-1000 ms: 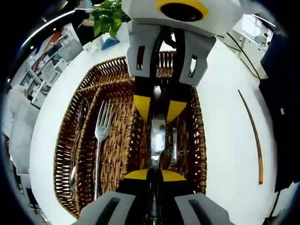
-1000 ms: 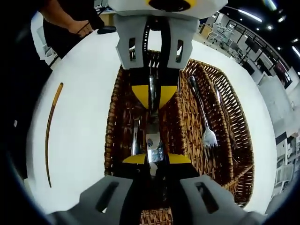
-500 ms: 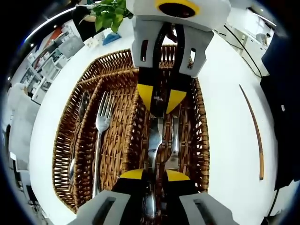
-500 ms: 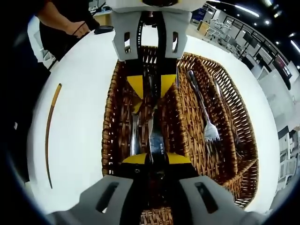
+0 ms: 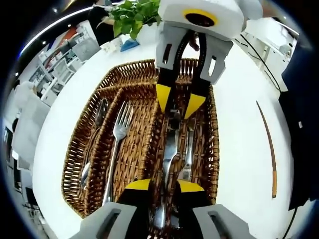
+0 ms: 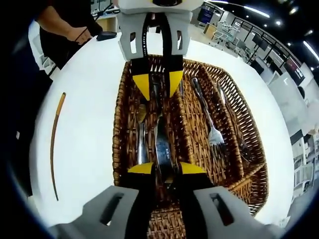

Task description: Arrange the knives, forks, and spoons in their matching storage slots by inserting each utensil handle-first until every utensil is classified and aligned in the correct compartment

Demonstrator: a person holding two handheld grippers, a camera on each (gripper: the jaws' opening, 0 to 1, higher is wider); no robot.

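Note:
A brown wicker basket with three long compartments sits on the white table. A knife lies lengthwise in one outer compartment, beside a second knife. My left gripper hangs over one end of it, jaws spread wider than the knife. My right gripper faces it over the other end, open too. A fork lies in the middle compartment. In the other outer compartment is a spoon.
A thin brown stick lies on the table beside the basket's knife side. A potted plant stands past the basket's far end. A person's hand rests at the table edge. Cables trail nearby.
Both grippers were shut on the knife a second ago. The left opened first, then the right. They have drawn apart and the knife now rests in its compartment.

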